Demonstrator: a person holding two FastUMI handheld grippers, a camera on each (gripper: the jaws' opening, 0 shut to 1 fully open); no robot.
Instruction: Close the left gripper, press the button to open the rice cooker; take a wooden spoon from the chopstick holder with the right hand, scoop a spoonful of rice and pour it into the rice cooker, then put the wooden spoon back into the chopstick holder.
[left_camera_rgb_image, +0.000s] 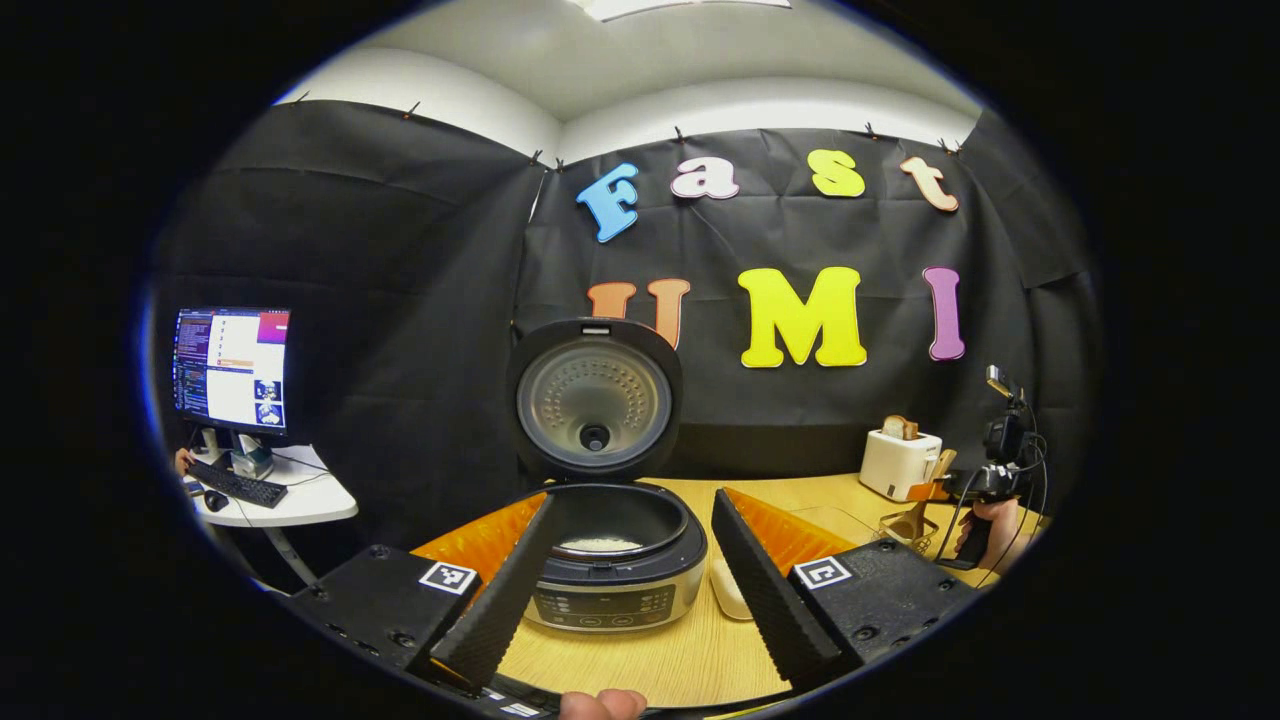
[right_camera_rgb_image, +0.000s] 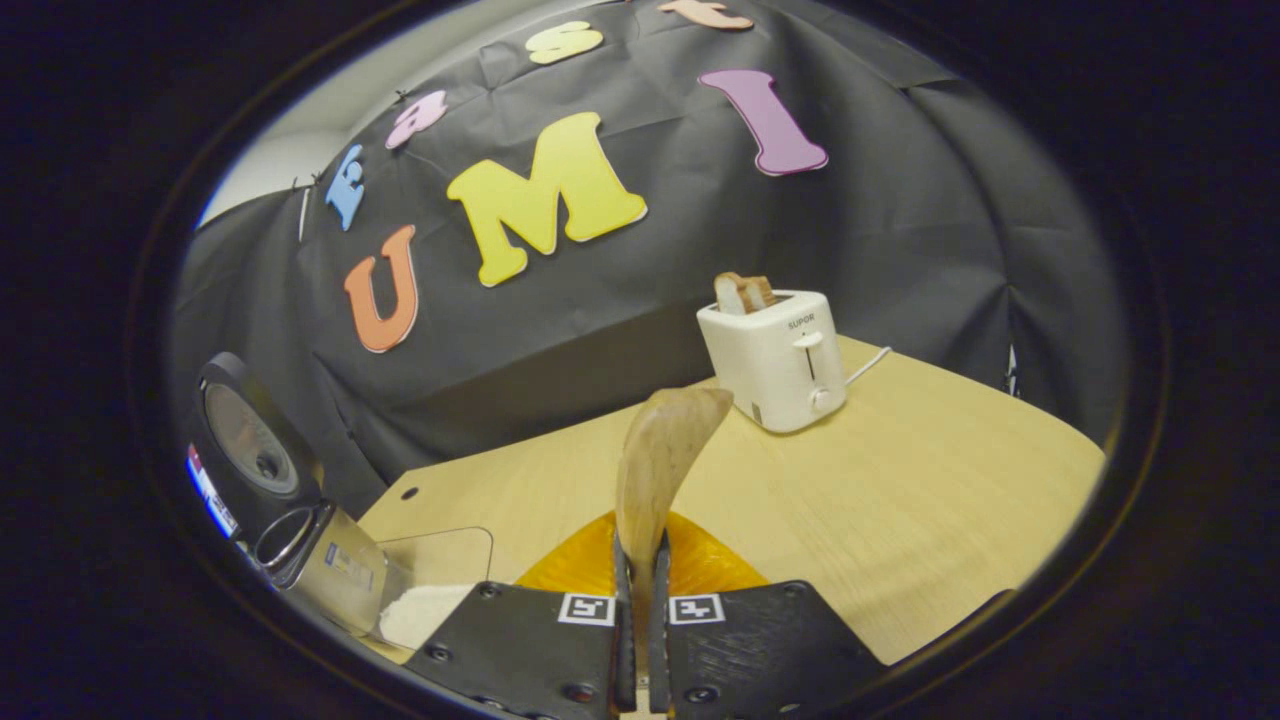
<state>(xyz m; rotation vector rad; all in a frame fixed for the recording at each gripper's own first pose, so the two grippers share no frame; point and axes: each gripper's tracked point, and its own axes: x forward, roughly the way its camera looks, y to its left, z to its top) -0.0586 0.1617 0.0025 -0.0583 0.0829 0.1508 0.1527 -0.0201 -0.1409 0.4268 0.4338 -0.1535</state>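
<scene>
The one round rice cooker (left_camera_rgb_image: 612, 560) stands open on the pale wood-grain tabletop (left_camera_rgb_image: 690, 650), its lid upright, white rice lying in its dark pot. The left claw (left_camera_rgb_image: 630, 640) is released, its two ribbed fingers spread on both sides of the cooker. The right claw (right_camera_rgb_image: 640, 640) is clenched on the smooth wooden spoon (right_camera_rgb_image: 660, 455), bowl upward, near one white toaster (right_camera_rgb_image: 775, 360).
</scene>
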